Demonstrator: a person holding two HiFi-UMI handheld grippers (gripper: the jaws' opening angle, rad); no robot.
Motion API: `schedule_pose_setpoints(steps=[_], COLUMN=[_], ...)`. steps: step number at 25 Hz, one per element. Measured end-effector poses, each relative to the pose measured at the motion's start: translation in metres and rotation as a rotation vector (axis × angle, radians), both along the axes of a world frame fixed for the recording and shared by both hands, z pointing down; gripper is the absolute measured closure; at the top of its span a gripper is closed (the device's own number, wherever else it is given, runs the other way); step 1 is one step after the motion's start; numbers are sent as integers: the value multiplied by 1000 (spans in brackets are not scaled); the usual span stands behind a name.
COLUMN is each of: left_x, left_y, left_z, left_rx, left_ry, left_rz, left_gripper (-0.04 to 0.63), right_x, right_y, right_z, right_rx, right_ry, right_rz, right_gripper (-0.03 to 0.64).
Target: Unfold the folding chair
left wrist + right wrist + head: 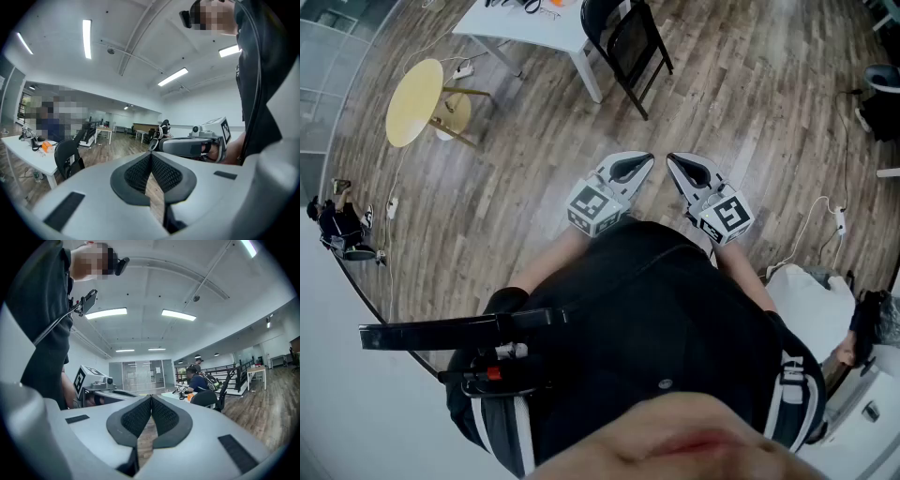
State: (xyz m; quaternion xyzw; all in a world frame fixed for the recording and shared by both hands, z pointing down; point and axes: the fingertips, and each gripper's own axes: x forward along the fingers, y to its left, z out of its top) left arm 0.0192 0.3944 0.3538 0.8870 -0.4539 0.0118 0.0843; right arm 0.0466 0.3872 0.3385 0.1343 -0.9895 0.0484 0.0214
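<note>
A wooden floor (750, 103) spreads ahead of both tools. Well ahead of them stands a white worktop (534, 33), with the black folding chair (633, 47) just beside it. The left hand-held gripper (645, 161) and right hand-held gripper (673, 161) sit side by side, jaws pressed together, pinching nothing

Left tongs (648, 161) and right tongs (671, 160), closed, side by side above the wooden floor (750, 112); folding chair (630, 45) beside white table (546, 30), well apart.
</note>
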Motion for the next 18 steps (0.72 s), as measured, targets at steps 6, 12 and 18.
schedule_pose_setpoints(steps=[6,12,18], left_x=[-3,-8,-16], left_y=[5,5,10], left_z=[4,2,0], left_rx=[-24,-31,11], left_ry=[6,4,-8], left_rz=[-4,-16,-50], left_gripper=[591,591,591], right_x=[-6,-12,-14], right_y=[4,7,13], right_z=[2,-2,2], right_rx=[-3,-3,-12], right_ry=[9,10,-9], right_rz=[-14,-33,-40], right_gripper=[607,607,607])
